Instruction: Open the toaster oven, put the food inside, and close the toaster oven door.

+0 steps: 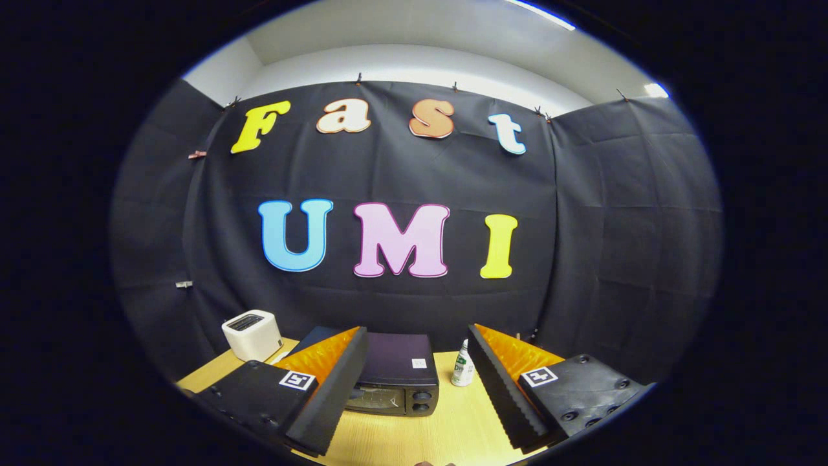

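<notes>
Fingers are held wide apart w/ nothing clamped between them; gripper is raised above the table, looking fwd over it. The toaster oven is seen between the fingers and just beyond them, closer to the left finger, which hides its left side. Its door appears shut, glass front and two knobs facing the gripper, though the handle can't be made out. No food is made out on the table, so it can't be told if food is already inside or yet to be fetched; a shut door fits both an early and a late stage.

If the door is to be worked, the gripper should be lowered and centred on the door's top edge, approach kept square to the front, pull kept slow so the oven isn't dragged across the table.

A white slot toaster stands beyond the left finger; a small white bottle stands just beside the oven's right side, near enough to be knocked.
</notes>
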The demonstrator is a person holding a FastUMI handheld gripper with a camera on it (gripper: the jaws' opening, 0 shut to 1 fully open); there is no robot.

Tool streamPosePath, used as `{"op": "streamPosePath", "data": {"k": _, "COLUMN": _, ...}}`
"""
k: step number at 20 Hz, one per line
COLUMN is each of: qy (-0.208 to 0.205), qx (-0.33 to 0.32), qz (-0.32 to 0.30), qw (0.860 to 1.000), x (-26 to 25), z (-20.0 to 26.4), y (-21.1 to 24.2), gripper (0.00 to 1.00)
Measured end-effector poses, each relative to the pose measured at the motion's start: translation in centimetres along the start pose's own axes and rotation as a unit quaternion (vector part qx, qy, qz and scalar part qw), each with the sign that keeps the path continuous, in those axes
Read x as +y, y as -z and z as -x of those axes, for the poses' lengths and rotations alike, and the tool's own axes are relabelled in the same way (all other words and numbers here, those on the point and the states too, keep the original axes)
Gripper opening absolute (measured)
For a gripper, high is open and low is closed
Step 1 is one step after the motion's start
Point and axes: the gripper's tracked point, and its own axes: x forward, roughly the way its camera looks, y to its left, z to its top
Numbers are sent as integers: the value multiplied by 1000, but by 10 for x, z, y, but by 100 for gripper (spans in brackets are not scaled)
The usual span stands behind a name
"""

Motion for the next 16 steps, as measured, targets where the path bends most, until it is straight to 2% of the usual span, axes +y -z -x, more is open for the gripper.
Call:
{"op": "streamPosePath", "data": {"k": 8, "qy": 34, "qx": 15, "qz": -21, "qw": 999, "x": -47, "z": 1, "y": 16, "gripper": 99}}
{"op": "streamPosePath", "data": {"k": 16, "qy": 39, "qx": 12, "qz": -15, "qw": 999, "x": -55, "z": 1, "y": 14, "gripper": 99}}
